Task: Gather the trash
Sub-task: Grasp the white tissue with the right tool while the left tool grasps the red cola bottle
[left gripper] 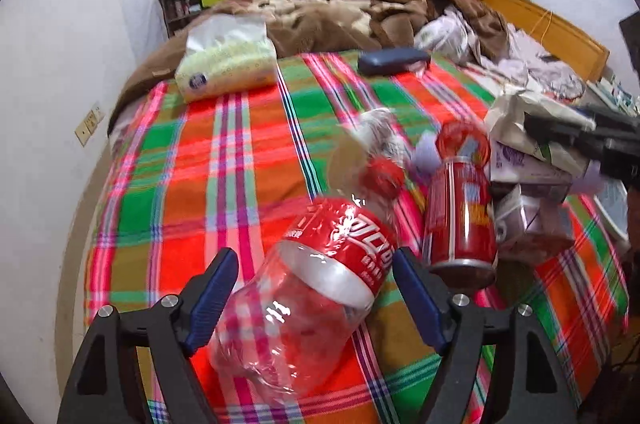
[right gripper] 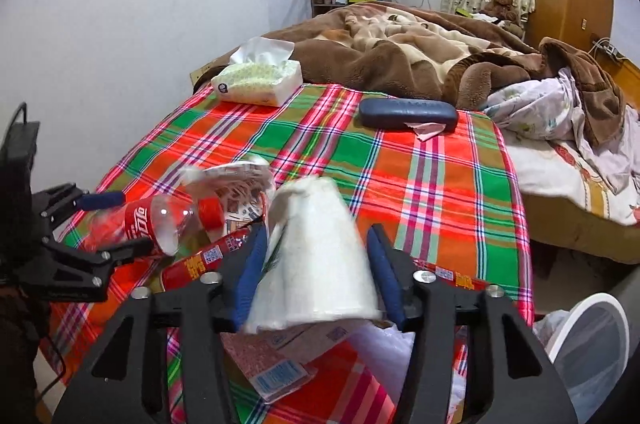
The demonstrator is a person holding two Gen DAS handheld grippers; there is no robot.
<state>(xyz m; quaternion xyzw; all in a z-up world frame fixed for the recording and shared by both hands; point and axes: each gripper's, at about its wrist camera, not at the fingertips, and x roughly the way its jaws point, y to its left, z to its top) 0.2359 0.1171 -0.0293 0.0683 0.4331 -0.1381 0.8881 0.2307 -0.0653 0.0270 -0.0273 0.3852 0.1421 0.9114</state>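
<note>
My left gripper (left gripper: 314,266) is shut on a clear plastic cola bottle (left gripper: 312,280) with a red label and red cap, holding it above the plaid bedspread (left gripper: 224,160). The same bottle (right gripper: 160,220) and left gripper (right gripper: 116,224) show at the left of the right wrist view. My right gripper (right gripper: 316,248) is shut on a white paper cup (right gripper: 320,260), held upside down. A red soda can (left gripper: 460,216) stands just right of the bottle. Crumpled wrappers and small cartons (left gripper: 532,176) lie beside the can, and flat packaging (right gripper: 276,364) lies under the cup.
A tissue pack (left gripper: 228,68) and a dark blue glasses case (left gripper: 394,61) lie farther back on the bedspread. A brown blanket (right gripper: 400,52) is heaped behind. A white bin (right gripper: 592,344) stands on the floor at the bed's right corner. A wall runs along the left.
</note>
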